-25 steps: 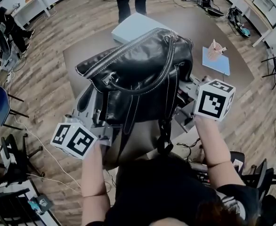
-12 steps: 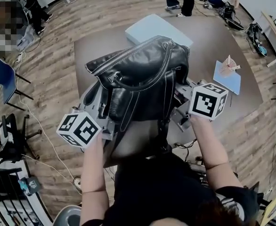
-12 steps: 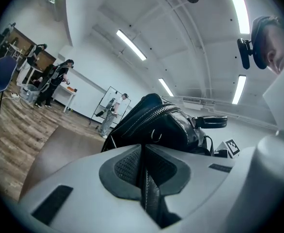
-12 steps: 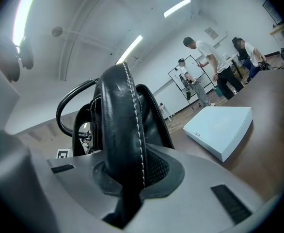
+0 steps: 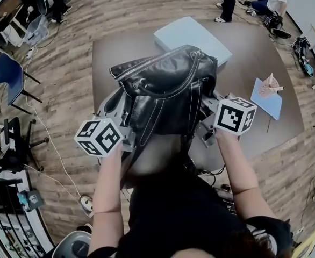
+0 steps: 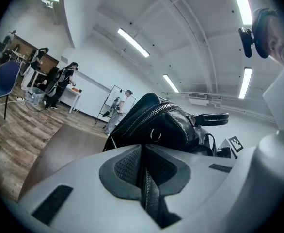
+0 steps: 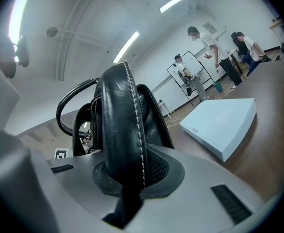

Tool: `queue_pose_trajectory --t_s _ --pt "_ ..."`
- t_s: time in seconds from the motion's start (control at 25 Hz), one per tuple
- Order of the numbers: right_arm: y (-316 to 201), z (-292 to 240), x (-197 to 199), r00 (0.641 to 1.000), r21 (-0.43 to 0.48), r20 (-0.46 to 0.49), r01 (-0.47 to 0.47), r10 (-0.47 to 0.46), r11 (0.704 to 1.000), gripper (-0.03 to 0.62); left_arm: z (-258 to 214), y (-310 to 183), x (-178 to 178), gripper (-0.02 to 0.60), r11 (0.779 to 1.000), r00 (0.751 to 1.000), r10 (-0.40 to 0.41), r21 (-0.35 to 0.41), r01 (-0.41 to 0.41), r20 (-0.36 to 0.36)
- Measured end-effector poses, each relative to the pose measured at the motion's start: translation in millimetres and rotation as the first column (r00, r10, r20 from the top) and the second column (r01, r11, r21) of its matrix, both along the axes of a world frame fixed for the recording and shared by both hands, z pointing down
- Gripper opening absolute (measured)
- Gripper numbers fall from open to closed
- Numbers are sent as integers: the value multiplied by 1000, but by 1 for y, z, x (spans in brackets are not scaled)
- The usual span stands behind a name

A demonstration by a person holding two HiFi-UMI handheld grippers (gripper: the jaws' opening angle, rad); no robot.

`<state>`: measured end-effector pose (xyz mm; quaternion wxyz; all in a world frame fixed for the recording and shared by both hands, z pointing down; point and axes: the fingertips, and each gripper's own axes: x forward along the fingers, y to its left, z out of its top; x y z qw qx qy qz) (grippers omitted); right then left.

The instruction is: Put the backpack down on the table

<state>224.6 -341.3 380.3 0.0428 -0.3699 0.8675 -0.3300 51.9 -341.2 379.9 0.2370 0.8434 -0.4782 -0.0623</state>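
Note:
A black leather backpack (image 5: 165, 87) hangs just over the brown table (image 5: 120, 55), held between both grippers. In the head view my left gripper (image 5: 121, 127) is at the bag's lower left side and my right gripper (image 5: 208, 120) at its lower right. The left gripper view has the left gripper (image 6: 144, 176) shut on a thin stitched black strap (image 6: 150, 198), with the bag's zipped body (image 6: 173, 125) beyond. The right gripper view has the right gripper (image 7: 127, 176) shut on a broad black strap (image 7: 125, 130). The bag's underside is hidden.
A light blue flat box (image 5: 192, 36) lies on the table behind the bag, also in the right gripper view as the box (image 7: 224, 123). A blue sheet (image 5: 270, 104) with a pink cup (image 5: 269, 85) sits at the right. A blue chair (image 5: 9, 74) stands left; people stand beyond the table.
Both grippers and the backpack have come down toward the table, still gripping the straps. The bag now sits lower and closer over the tabletop.

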Motion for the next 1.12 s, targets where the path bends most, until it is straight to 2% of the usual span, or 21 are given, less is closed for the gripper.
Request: queue_pose_trajectory --t_s 0.76,1.12 --pt "-45 49 -20 999 37 -37 13 -11 999 58 46 -35 -23 44 997 996 -71 18 70 52" --pt "-51 60 -42 994 28 -76 76 -73 997 83 77 -41 -44 46 994 995 -97 -51 99 28"
